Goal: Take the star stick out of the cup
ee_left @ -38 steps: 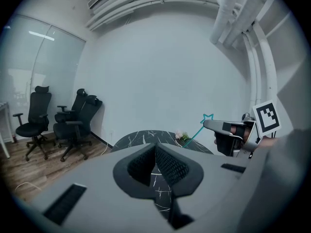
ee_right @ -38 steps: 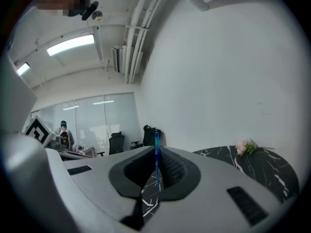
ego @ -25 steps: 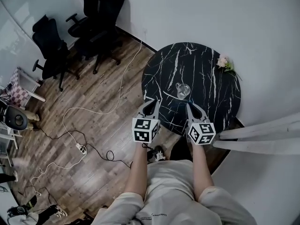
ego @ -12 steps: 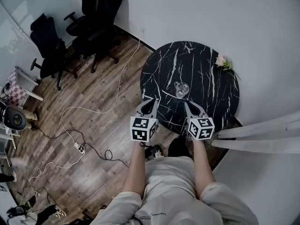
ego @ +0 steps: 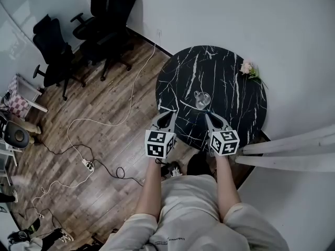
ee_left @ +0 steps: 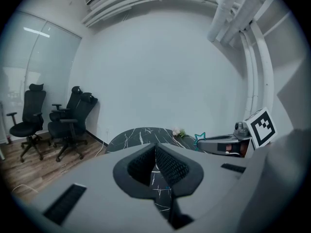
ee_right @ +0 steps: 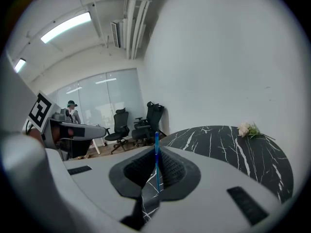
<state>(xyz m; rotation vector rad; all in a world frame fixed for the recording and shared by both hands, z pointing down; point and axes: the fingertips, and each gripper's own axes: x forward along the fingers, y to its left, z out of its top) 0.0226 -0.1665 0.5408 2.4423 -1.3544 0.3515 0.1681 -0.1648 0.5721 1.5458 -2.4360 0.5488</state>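
Little shifts in the past second at the black marble table (ego: 230, 82). The right hand-held gripper (ego: 209, 118) stays nearly closed on the thin blue shaft of the star stick (ee_right: 156, 147), its teal star showing just off the tips in the left gripper view, while the glass cup (ego: 202, 99) stands on the table a little ahead of it. The left hand-held gripper (ego: 168, 115) hangs alongside, jaws together and empty, and with the grip unchanged and the stick apparently clear of the cup, the removal looks essentially done.
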